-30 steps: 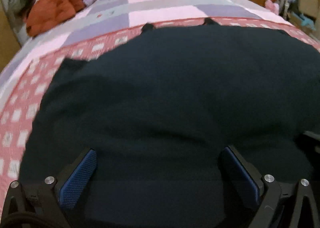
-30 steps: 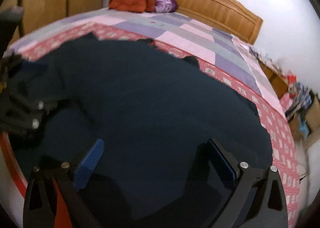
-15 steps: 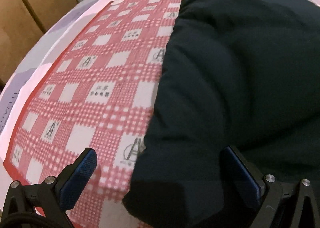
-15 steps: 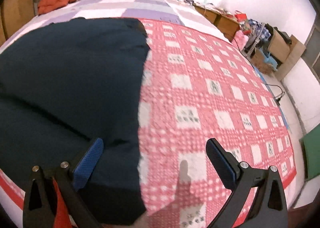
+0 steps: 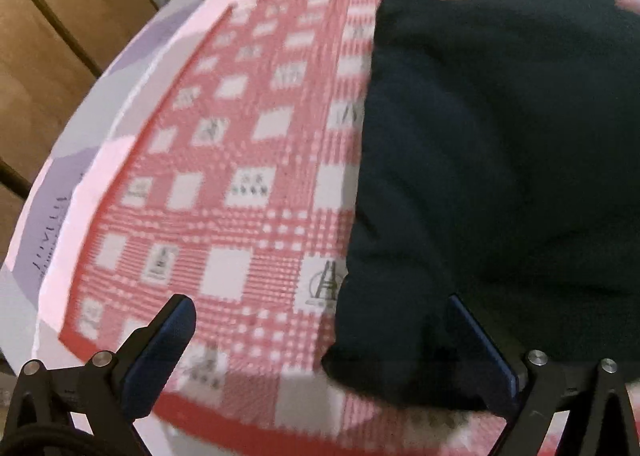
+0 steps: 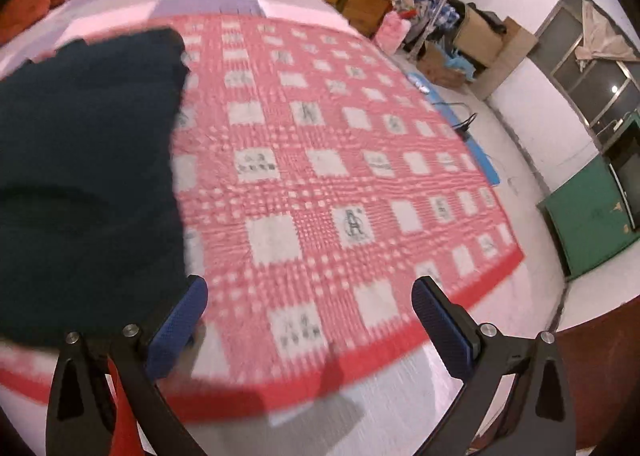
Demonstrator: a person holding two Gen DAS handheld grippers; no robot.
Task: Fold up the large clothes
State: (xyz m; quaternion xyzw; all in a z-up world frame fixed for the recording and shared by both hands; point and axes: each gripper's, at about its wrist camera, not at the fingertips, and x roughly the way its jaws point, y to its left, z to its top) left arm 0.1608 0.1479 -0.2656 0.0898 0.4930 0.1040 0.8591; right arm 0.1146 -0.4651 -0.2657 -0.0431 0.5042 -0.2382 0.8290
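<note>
- On the bed, right of frame, the dark garment lies flat, spread for folding.
- Left gripper and right gripper: jaws wide, holding nothing, flanking its near corners.

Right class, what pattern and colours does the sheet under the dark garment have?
The sheet is a red-and-pink check with white squares, clearest in the right wrist view.

both wrist views look down and forward from close above the near edge of the red checked bedspread. left view faces far-left, right view far-right; both share the dark garment.
</note>
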